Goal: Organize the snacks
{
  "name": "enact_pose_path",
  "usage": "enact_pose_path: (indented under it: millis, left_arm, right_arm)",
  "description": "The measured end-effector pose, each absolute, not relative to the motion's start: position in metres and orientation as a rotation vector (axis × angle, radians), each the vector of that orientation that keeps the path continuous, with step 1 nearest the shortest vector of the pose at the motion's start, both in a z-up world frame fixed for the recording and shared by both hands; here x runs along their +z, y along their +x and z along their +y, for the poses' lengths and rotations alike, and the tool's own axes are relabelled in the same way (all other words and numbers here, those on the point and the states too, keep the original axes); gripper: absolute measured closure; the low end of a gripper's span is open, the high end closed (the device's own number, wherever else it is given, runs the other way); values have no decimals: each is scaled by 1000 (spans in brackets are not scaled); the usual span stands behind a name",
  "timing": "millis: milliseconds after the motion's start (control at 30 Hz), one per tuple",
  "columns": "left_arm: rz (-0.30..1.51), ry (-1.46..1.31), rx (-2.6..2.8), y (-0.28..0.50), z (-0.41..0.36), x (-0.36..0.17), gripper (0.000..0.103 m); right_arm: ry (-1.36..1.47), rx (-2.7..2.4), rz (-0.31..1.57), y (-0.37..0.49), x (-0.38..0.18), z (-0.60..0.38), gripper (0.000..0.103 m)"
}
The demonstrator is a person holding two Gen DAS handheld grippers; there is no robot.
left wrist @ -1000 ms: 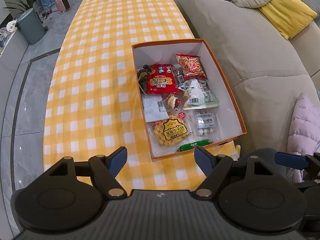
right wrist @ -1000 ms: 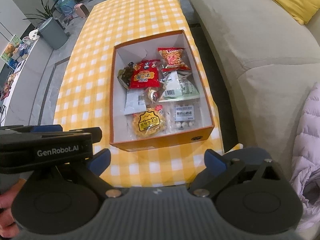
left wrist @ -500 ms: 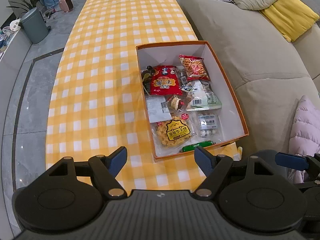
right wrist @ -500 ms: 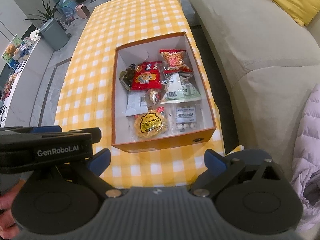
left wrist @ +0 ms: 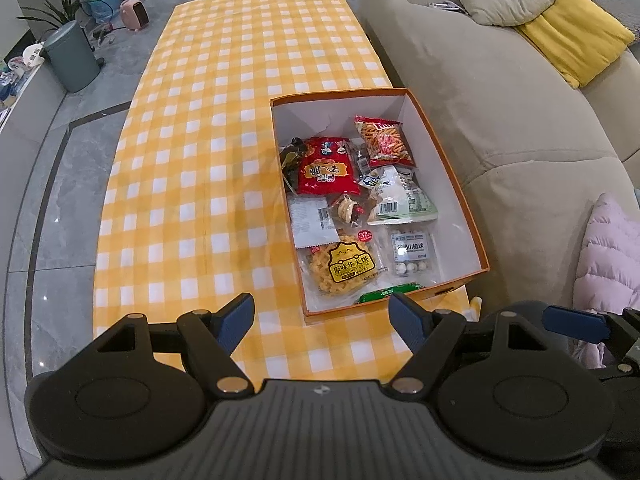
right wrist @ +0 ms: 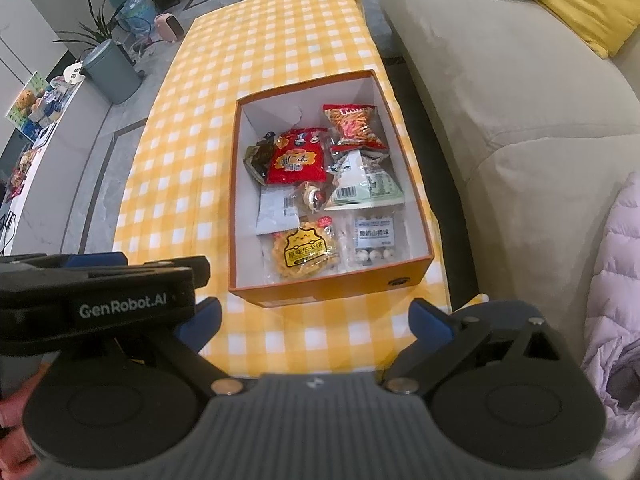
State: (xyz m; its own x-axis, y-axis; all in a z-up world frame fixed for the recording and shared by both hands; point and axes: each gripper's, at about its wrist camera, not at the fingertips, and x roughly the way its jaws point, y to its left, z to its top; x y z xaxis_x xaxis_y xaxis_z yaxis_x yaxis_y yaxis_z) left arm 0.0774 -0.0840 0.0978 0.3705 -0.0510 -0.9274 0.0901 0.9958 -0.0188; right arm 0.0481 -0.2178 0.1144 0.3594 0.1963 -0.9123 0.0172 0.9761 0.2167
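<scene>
Orange cardboard box (left wrist: 460, 196) w/ white inside sits on the yellow-and-white check cloth (left wrist: 224, 128), near the table edge by the sofa (left wrist: 480, 92), & all the snacks are in it. Compared w/ a sec ago the box looks a bit lower & smaller in the left view, so that camera has pulled back a little; nothing in the box has moved, and the right view is much the same. I think this means no snack is being picked now, maybe the sorting is done or a new step is about to start. Left gripper (left wrist: 322, 316) has its blue pads wide apart w/ nothing between. Right gripper (right wrist: 316, 320) is also spread wide & empty. Both hang over the cloth in front of the box, not touching it. Snacks are soft crinkly plastic bags: a shiny red bag (left wrist: 326, 170), a bag of orange sticks (left wrist: 382, 140), a clear pack w/ a round yellow waffle cake (left wrist: 346, 268), a clear pack of small white balls (left wrist: 412, 252), a pale green-white bag (left wrist: 400, 200), a thin green pack (left wrist: 390, 292) at the near wall. Sofa is soft beige fabric w/ a yellow cushion (left wrist: 572, 40). A puffy pink jacket (left wrist: 608, 252) lies at the right. Floor is smooth grey tile, w/ a round grey bin (left wrist: 74, 58) far off.
</scene>
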Motion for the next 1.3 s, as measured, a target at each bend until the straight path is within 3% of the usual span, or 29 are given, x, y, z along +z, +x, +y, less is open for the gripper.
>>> enact_pose_path:
  millis: [1300]
  left_arm:
    - [1178,32,-95,66,-86,103,14]
  right_arm:
    - [167,112,1183,34,122,-217,6]
